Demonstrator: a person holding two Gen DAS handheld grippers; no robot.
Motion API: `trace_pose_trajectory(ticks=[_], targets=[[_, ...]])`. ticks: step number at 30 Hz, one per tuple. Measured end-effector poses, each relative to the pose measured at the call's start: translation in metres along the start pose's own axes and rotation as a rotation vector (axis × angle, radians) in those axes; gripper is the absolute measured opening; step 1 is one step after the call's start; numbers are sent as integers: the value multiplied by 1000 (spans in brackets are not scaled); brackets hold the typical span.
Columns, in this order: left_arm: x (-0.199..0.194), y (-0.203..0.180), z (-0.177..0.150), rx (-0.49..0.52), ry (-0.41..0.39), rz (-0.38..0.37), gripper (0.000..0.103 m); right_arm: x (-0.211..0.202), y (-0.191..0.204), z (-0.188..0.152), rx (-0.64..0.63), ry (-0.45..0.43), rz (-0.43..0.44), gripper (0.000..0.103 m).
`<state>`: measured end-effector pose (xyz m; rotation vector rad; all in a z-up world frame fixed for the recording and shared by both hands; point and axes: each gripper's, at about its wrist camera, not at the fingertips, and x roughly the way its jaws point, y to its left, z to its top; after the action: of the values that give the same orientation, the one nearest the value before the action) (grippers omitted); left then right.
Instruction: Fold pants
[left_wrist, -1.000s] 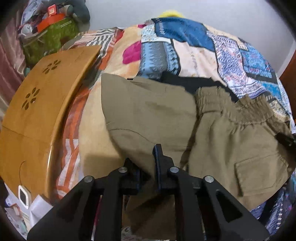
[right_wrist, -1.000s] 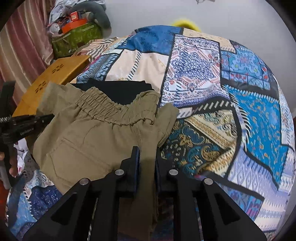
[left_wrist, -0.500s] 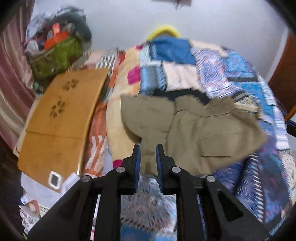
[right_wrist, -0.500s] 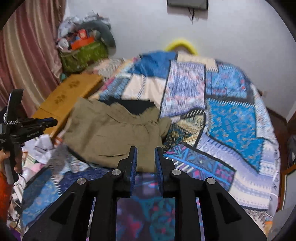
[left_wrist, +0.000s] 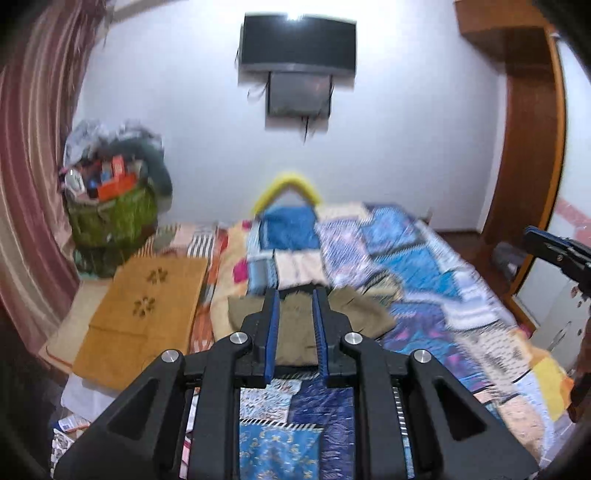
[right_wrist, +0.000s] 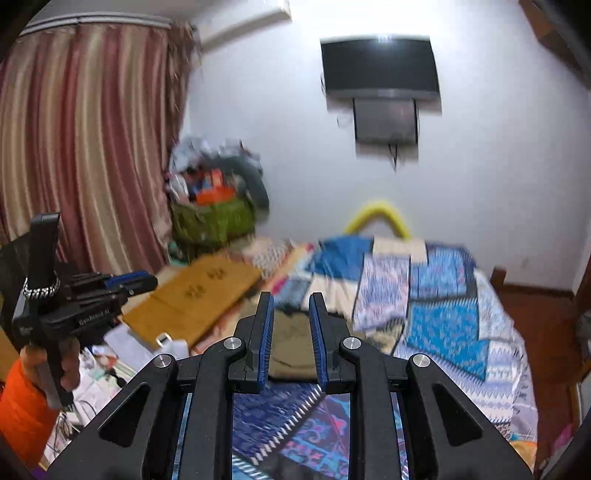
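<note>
The olive-khaki pants (left_wrist: 295, 332) lie folded in a compact pile on the patchwork bedspread (left_wrist: 424, 280), far ahead of both grippers. In the right wrist view the pants (right_wrist: 291, 343) show between the fingers, partly hidden by them. My left gripper (left_wrist: 295, 295) is open and empty, held well back and above the bed. My right gripper (right_wrist: 291, 299) is open and empty, also pulled back. The left gripper also shows in the right wrist view (right_wrist: 129, 282), and the right gripper at the right edge of the left wrist view (left_wrist: 554, 247).
A wooden board (left_wrist: 147, 314) lies at the bed's left edge. A green basket (left_wrist: 110, 221) piled with clutter stands by the striped curtain (right_wrist: 85, 147). A TV (left_wrist: 297, 44) hangs on the far wall. A wooden wardrobe (left_wrist: 528, 147) is on the right.
Both grippers let go of the pants, opened, and pulled far back and up from the bed. The pants stay folded on the bedspread.
</note>
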<state>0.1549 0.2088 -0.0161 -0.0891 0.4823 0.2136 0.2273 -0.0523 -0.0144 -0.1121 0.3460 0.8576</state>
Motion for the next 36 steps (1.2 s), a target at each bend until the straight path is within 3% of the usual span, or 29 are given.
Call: trace_pose_trajectory(ticks=[3,6,8,14,19,36], targets=[[-41,-12,2,10,-75,-14,25,-29,17,0,-12,-70,1,17],[-80,-25,-2,25,-155,-18,41,-49,27,-5,-8,-116,4,23],[-103,-32,-6,36,-203,-19,52,-59,32,-9,-4,-145,-6,42],[-140,-46,-17,38,-278,-24,84,-79,47,-18,-7,-212,-62,79],[-149,-49,-25,20,-295,-22,99,-85,47,-19,10,-238,-100,102],[-148,-50,-32,0,-288,-17,102,-94,53,-35,18,-219,-112,103]])
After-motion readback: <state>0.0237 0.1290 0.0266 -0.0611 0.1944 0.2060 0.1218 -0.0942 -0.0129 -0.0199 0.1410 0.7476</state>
